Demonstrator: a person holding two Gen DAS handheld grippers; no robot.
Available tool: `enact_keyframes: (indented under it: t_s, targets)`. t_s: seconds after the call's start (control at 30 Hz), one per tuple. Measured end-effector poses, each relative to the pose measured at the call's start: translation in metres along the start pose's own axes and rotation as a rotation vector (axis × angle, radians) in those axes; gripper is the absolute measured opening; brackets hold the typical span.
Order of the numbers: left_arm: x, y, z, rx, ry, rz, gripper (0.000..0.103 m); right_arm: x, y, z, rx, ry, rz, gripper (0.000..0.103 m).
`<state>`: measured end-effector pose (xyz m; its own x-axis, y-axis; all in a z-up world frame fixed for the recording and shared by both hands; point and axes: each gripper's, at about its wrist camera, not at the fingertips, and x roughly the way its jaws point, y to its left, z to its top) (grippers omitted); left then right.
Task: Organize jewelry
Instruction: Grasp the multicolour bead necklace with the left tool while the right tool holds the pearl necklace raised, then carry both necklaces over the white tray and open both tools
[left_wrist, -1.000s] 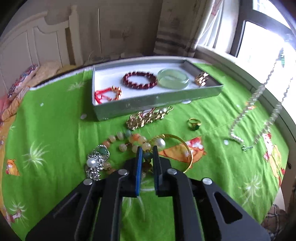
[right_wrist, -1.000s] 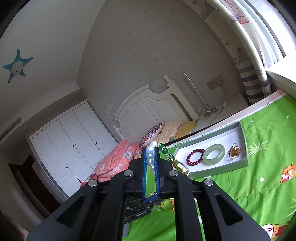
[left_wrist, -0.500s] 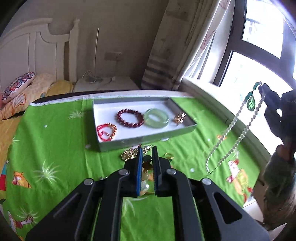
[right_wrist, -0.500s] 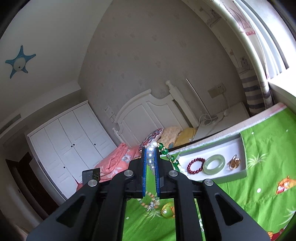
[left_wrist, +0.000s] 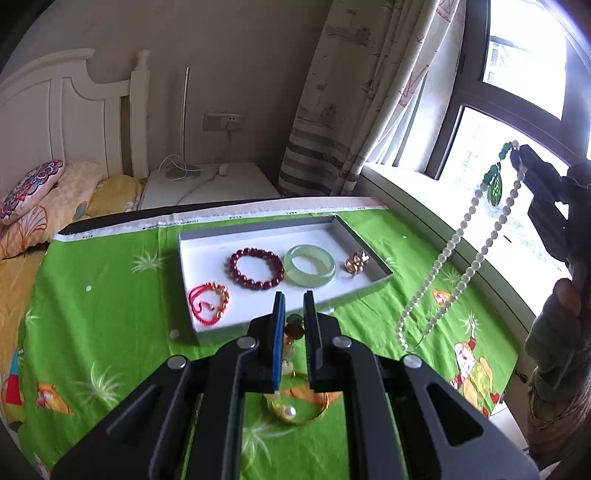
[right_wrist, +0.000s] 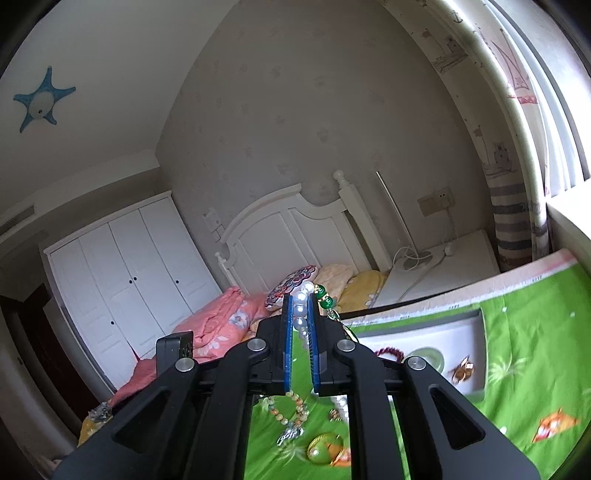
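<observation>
Both grippers have risen (jaws clamped): left (left_wrist: 293, 314) lifting bead bracelet (left_wrist: 291, 332), right (right_wrist: 300, 306) pearl necklace (right_wrist: 302, 321).

Bead bracelet (left_wrist: 290, 338): mostly hidden between the left hand-held gripper (left_wrist: 293, 308) fingers.
Gold bangle (left_wrist: 299, 411): partly covered by that gripper's body.
Pearl necklace (right_wrist: 301, 317): lower loop hidden behind the right hand-held gripper (right_wrist: 300, 308).
Tray (right_wrist: 476, 325): near side blurred.

no legible text, cloth edge print unreadable
</observation>
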<state>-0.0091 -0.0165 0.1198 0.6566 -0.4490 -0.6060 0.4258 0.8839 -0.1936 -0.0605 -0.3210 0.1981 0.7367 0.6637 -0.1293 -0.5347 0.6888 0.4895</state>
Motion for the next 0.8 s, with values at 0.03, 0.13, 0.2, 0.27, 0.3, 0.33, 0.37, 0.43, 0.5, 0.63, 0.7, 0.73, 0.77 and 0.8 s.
enact_keyframes:
  t_s: [0.03,0.13,0.2,0.27,0.3,0.33,0.37,0.43,0.5,0.63,0.7,0.73,0.77,0.8]
  targets:
    - [0.003,0.000,0.004,0.002,0.001,0.004,0.009,0.004,-0.001,0.005,-0.008,-0.001,-0.009,0.010]
    - [0.011,0.003,0.017,0.001,0.003,0.008,0.009,0.020,-0.002,0.023,-0.034,-0.001,-0.033,0.010]
    - [0.017,0.005,0.025,0.003,0.006,0.018,0.009,0.030,-0.002,0.031,-0.049,0.001,-0.049,0.010]
    - [0.024,0.007,0.030,0.003,0.011,0.025,0.009,0.040,-0.005,0.039,-0.057,0.004,-0.062,0.010]
    - [0.028,0.009,0.035,0.001,0.015,0.032,0.009,0.045,-0.007,0.042,-0.057,0.005,-0.066,0.010]
    - [0.032,0.011,0.037,-0.001,0.017,0.034,0.009,0.053,-0.011,0.047,-0.057,0.009,-0.075,0.010]
    - [0.037,0.013,0.041,-0.003,0.019,0.037,0.009,0.059,-0.012,0.049,-0.058,0.013,-0.081,0.010]
    - [0.045,0.017,0.045,-0.007,0.024,0.049,0.009,0.076,-0.018,0.055,-0.063,0.030,-0.103,0.010]
    - [0.054,0.022,0.049,-0.017,0.030,0.059,0.009,0.092,-0.022,0.058,-0.064,0.044,-0.109,0.010]
    - [0.072,0.035,0.053,-0.037,0.040,0.076,0.009,0.123,-0.031,0.060,-0.062,0.078,-0.113,0.010]
    - [0.080,0.042,0.056,-0.055,0.043,0.083,0.009,0.141,-0.035,0.057,-0.044,0.100,-0.100,0.010]
    - [0.084,0.046,0.057,-0.063,0.041,0.089,0.009,0.154,-0.037,0.054,-0.034,0.115,-0.089,0.010]
    - [0.087,0.050,0.058,-0.074,0.037,0.101,0.009,0.164,-0.038,0.052,-0.025,0.127,-0.079,0.010]
    - [0.090,0.054,0.059,-0.083,0.032,0.113,0.009,0.174,-0.038,0.050,-0.015,0.138,-0.070,0.010]
